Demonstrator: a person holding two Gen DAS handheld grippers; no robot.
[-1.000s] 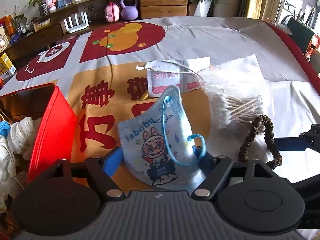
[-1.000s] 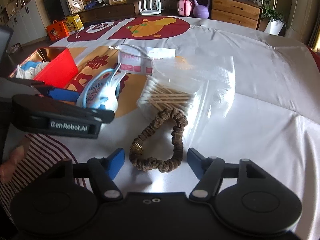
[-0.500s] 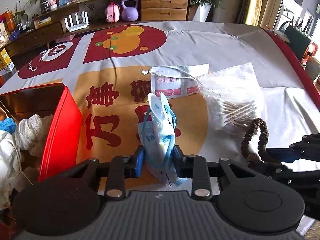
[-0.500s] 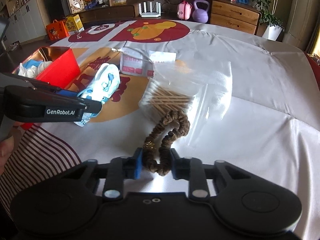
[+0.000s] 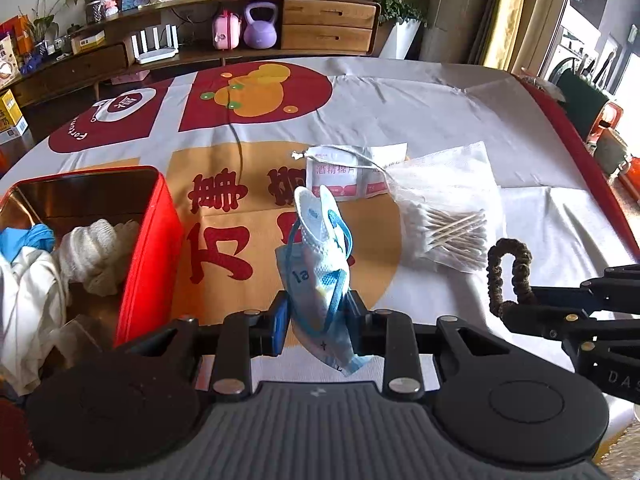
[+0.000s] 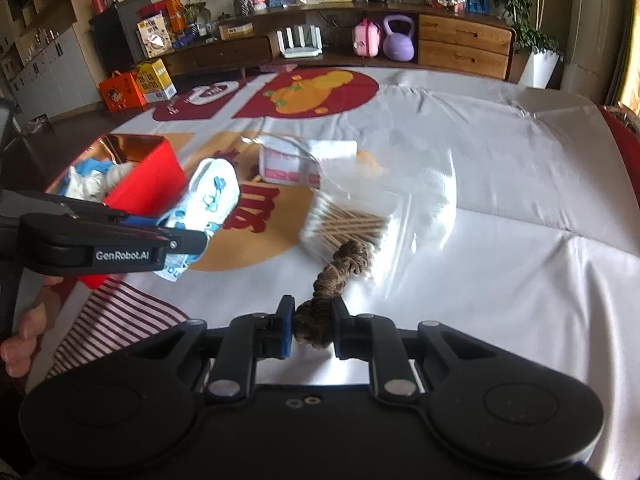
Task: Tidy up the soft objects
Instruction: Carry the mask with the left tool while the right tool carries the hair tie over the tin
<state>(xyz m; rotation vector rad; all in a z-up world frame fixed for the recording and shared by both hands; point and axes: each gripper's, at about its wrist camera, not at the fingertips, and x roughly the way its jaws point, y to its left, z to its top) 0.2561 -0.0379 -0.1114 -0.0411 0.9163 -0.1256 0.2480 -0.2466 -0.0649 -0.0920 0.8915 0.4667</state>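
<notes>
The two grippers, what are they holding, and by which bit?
The left gripper pinches the folded blue face mask near its lower end. The right gripper is closing on the brown hair scrunchie, squeezing its near end.

Across the room I see a purple kettlebell (image 5: 260, 26) on the low wooden sideboard (image 5: 328, 26), just beside a pink toy case (image 5: 226, 31); a white router (image 5: 155, 45) stands further left; a potted plant (image 6: 538, 46) sits at the sideboard's right end; an orange box (image 6: 121, 91) and a yellow box (image 6: 154, 79) rest on the floor, side by side
</notes>
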